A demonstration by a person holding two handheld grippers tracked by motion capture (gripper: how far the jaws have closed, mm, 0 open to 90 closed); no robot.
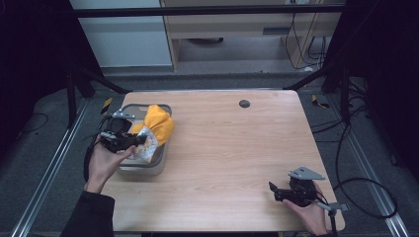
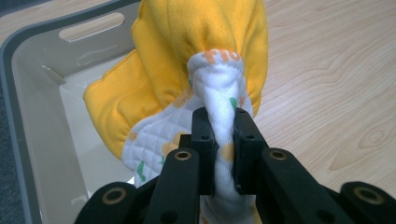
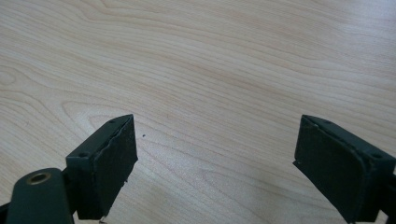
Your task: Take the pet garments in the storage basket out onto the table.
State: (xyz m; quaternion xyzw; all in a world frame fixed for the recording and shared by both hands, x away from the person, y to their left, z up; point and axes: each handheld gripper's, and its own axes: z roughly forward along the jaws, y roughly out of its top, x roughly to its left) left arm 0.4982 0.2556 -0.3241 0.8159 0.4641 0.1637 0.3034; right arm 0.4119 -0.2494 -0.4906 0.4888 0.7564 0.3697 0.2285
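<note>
A yellow cloth with a white quilted, printed underside hangs bunched over the right rim of a grey bin at the table's left. My left gripper is shut on a twisted white fold of that cloth, its jaws pinching the fabric just above the bin. Near the table's front right corner, my right gripper is held low over bare wood. In the right gripper view its jaws stand wide apart, so this gripper is open and holds nothing.
The wooden table has a small dark round cap near its far edge. Black cables trail on the floor to the right. Metal frame rails run along both sides, and a cabinet stands beyond the table.
</note>
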